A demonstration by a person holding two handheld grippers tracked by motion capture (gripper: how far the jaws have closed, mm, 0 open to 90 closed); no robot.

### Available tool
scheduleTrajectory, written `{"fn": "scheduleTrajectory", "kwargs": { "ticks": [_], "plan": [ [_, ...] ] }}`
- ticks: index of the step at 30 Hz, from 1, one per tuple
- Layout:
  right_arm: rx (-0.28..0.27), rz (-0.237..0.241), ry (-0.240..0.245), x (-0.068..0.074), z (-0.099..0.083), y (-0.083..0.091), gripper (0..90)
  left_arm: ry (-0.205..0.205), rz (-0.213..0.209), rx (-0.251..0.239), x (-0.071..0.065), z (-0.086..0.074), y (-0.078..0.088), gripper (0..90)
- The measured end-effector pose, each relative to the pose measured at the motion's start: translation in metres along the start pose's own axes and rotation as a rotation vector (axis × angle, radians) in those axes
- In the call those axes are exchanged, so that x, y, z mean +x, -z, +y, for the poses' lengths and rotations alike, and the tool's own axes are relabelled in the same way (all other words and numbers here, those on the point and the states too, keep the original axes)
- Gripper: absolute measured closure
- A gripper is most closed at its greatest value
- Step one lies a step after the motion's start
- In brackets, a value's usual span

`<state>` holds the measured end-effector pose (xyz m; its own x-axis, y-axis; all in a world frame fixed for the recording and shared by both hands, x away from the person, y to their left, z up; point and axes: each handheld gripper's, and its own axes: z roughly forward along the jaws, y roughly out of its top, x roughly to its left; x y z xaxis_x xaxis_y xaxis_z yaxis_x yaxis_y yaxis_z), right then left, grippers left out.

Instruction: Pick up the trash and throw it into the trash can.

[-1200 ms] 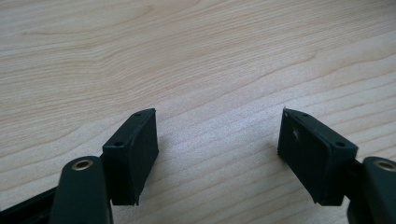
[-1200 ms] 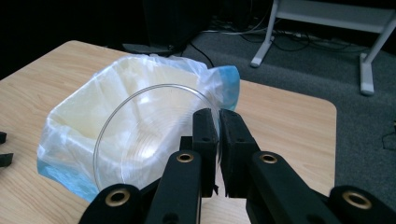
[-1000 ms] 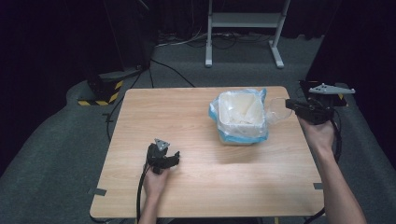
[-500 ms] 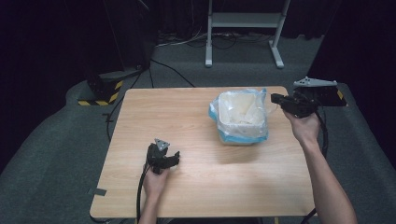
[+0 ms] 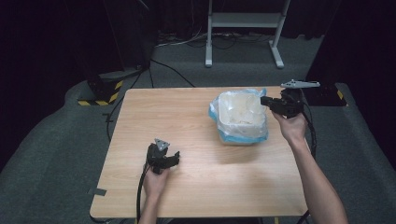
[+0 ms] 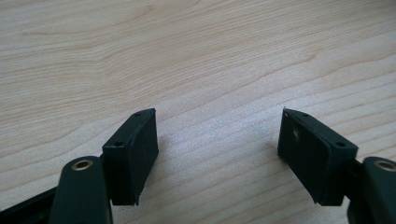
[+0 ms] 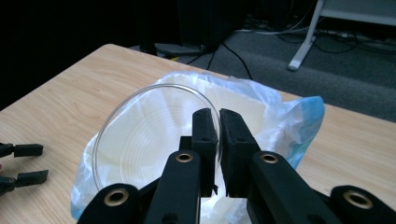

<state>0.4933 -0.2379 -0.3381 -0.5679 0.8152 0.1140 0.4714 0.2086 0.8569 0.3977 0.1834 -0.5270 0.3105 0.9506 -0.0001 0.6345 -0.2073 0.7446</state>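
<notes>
A white bin lined with a clear and blue plastic bag [image 5: 240, 119] stands on the right half of the wooden table [image 5: 196, 116]. My right gripper [image 5: 264, 101] hangs at the bin's right rim and points left over its mouth. In the right gripper view this gripper [image 7: 219, 122] is shut on the rim of a clear round dish [image 7: 149, 135], which tilts above the bag [image 7: 289, 116]. My left gripper [image 5: 173, 157] rests low on the table at the front left, well apart from the bin. Its jaws [image 6: 217, 140] stand open over bare wood.
A white metal stand [image 5: 243, 28] and cables lie on the grey floor behind the table. A black and yellow striped block [image 5: 100, 88] sits by the back left corner. A dark box [image 5: 327, 93] lies off the table's right edge.
My right gripper has moved left and slightly down with the dish, from beside the table's right edge to the bin's rim. The left gripper has stayed put.
</notes>
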Motion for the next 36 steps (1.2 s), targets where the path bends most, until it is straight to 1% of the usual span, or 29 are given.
{"fn": "scheduleTrajectory", "kwargs": {
  "ticks": [1, 2, 4, 5, 10, 11, 13, 15, 18, 20, 23, 24, 26, 28, 31, 36],
  "plan": [
    [0.000, 0.000, 0.000, 0.000, 0.000, 0.000, 84.9, 0.000, 0.000, 0.000, 0.000, 0.000, 0.000, 28.4],
    [-0.004, 0.005, -0.012, 0.000, -0.001, -0.003, 84.9, 0.000, 0.000, 0.000, 0.000, 0.000, 0.000, 28.4],
    [-0.005, 0.004, -0.009, 0.000, -0.002, -0.005, 84.8, 0.000, 0.000, 0.000, 0.000, 0.000, 0.000, 28.4],
    [0.005, -0.002, -0.007, 0.001, -0.004, -0.009, 84.8, 0.000, 0.000, 0.000, 0.000, 0.000, 0.000, 28.4],
    [0.004, 0.000, -0.018, 0.000, -0.009, -0.016, 84.7, 0.000, 0.000, 0.000, 0.000, 0.000, 0.000, 28.4],
    [0.012, 0.000, -0.020, 0.000, -0.011, -0.019, 84.6, 0.000, 0.000, 0.000, 0.000, 0.000, 0.000, 28.4],
    [0.016, 0.000, -0.016, 0.000, -0.011, -0.021, 84.5, 0.000, 0.000, 0.000, 0.000, 0.000, 0.000, 28.4],
    [0.030, -0.010, -0.005, 0.002, -0.013, -0.027, 84.2, 0.000, 0.000, 0.000, 0.000, 0.000, 0.000, 28.4],
    [0.034, -0.015, -0.005, 0.003, -0.014, -0.031, 84.1, 0.000, 0.000, 0.000, 0.000, 0.000, 0.000, 28.5],
    [0.054, -0.021, -0.004, 0.005, -0.015, -0.037, 84.2, 0.000, 0.000, 0.000, 0.000, 0.000, 0.000, 28.4],
    [0.061, -0.021, -0.005, 0.004, -0.017, -0.040, 83.9, 0.000, 0.000, 0.000, 0.000, 0.000, 0.000, 28.4],
    [0.067, -0.022, -0.009, 0.003, -0.019, -0.042, 81.8, -0.003, -0.001, 0.002, 0.000, 0.000, 0.000, 28.5],
    [0.068, -0.022, -0.020, 0.002, -0.021, -0.044, 73.3, -0.003, -0.001, 0.002, 0.000, 0.000, 0.000, 28.4],
    [0.075, -0.020, -0.028, 0.000, -0.023, -0.046, 72.0, -0.003, -0.001, 0.002, 0.000, 0.000, 0.000, 28.4],
    [0.072, -0.024, -0.023, -0.001, -0.025, -0.045, 71.3, -0.003, -0.001, 0.002, 0.000, 0.000, 0.000, 28.4],
    [0.040, -0.029, -0.014, -0.002, -0.027, -0.037, 67.6, -0.003, -0.001, 0.002, 0.000, 0.000, 0.000, 28.4]
  ]
}}
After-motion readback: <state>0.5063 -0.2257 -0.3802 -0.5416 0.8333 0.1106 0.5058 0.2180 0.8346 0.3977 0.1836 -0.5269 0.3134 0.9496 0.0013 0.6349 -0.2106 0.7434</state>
